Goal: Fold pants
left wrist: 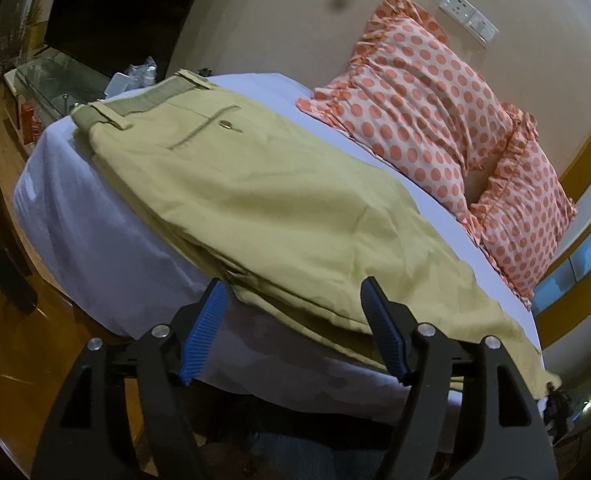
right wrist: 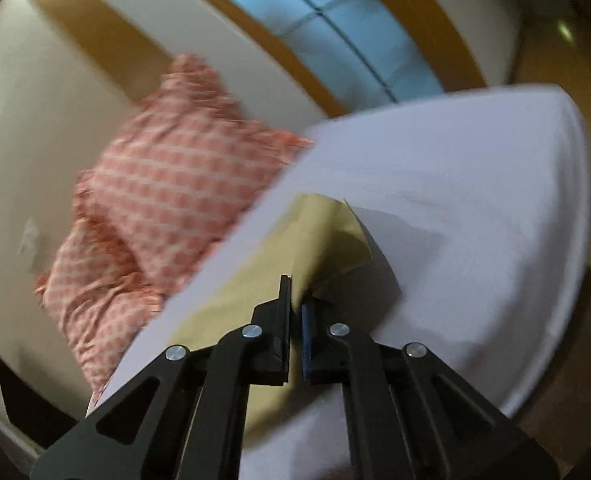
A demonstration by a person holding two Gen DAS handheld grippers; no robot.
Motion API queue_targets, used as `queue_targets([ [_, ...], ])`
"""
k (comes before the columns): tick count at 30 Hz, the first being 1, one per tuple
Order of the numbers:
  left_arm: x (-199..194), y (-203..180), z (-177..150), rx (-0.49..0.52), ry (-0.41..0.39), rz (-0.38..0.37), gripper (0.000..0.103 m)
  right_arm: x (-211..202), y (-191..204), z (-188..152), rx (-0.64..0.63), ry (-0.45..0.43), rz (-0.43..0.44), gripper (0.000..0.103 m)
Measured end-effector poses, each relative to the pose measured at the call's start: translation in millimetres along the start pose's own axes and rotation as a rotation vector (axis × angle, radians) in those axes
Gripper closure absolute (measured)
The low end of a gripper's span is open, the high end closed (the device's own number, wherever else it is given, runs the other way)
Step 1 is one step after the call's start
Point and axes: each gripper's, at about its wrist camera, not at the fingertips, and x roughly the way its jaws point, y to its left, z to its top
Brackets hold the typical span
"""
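Claw on the right (right wrist: 295, 308), black with blue ribbed pads, is pinched tight on a raised edge of the khaki cotton pants (right wrist: 319, 236), near what looks like the leg end, with cloth peaking up above the bed's pale lilac sheet (right wrist: 475, 184). The left claw (left wrist: 295, 332) stands wide, its two pads straddling the near edge of the pants (left wrist: 279, 208) but not closed on anything. The pants lie lengthwise across the bed, waistband and buttoned back pocket at the far end, already doubled leg on leg by the look of the layered edge.

The main risk, as I judge it, is a one-sided lift: with only the right claw gripping, pulling the leg end over could drag the stacked layers askew. The right pinch also seems shallow, so the cloth might slip out. The near edge overhangs the mattress side and could slide off. The orange polka-dot ruffled pillows (left wrist: 435, 104) lie just beside the pants and could catch a carried fold.
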Motion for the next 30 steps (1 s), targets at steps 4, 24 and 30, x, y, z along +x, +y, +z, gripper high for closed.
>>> queue_targets([
  [4, -4.5, 14.8, 3.0, -0.035, -0.031, 0.028, 0.030, 17.6, 84.5, -6.9, -0.158, 0.052, 0.209, 0.098],
  [24, 1.9, 89.5, 50.4, -0.244, -0.085, 0.086, 0.021, 57.2, 303.2, -210.6, -0.560, 0.695, 0.709, 0.011],
  [30, 21.5, 110.7, 65.0, -0.364, -0.036, 0.026, 0.023, 53.0, 296.3, -209.9, -0.514, 0.704, 0.693, 0.010],
])
